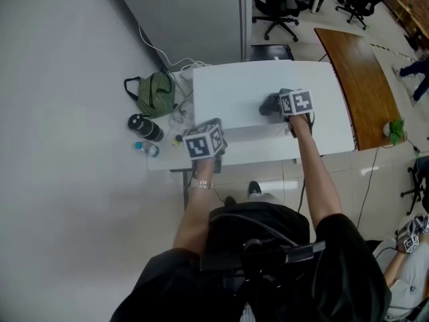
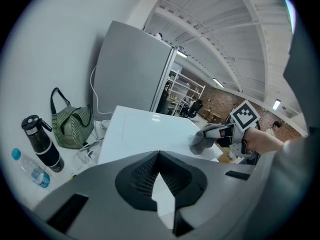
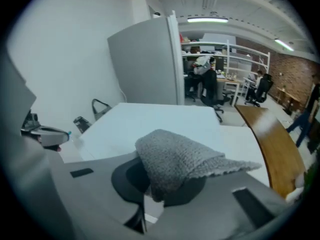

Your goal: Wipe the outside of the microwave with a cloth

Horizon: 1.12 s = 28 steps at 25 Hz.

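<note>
The right gripper was clamped on a bunched fold of the grey cloth, which looked soft, light and floppy, draping beyond its fingertips over the white microwave top, while the left gripper sat closed on nothing.

My left claw sits close in front of my body, its jaws drawn together with nothing between them. The left forearm is bent back toward my torso. My right arm reaches farther forward than the left and is nearly straight. The right claw points ahead, its jaws clamped on the cloth, which drapes over them.
</note>
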Each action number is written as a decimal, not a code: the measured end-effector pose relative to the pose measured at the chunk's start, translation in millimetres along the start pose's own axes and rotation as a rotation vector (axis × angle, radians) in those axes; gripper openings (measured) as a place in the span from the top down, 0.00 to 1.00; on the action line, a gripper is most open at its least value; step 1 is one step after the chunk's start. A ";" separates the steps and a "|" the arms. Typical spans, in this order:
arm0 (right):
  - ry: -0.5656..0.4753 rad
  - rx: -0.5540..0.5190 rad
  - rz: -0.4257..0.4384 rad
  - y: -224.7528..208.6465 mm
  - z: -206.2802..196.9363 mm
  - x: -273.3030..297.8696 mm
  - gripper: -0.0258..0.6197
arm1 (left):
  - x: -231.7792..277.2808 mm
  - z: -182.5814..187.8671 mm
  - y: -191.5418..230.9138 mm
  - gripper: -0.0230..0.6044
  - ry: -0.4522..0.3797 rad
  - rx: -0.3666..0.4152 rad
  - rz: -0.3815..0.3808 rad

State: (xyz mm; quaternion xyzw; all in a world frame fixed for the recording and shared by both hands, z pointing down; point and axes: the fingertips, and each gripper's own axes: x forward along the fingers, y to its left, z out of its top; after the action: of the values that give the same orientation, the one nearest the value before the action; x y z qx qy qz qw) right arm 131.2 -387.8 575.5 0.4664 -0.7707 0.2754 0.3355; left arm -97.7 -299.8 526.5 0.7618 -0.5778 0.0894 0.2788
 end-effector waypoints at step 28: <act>0.044 0.143 -0.158 -74.5 -96.1 -32.9 0.92 | -13.4 -3.9 2.3 0.98 0.017 -0.019 -0.044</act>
State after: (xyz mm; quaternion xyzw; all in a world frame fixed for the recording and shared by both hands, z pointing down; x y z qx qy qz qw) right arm 234.7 -330.2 618.3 0.5423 -0.7025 0.3124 0.3389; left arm -103.4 -287.0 524.3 0.7709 -0.5595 0.0844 0.2925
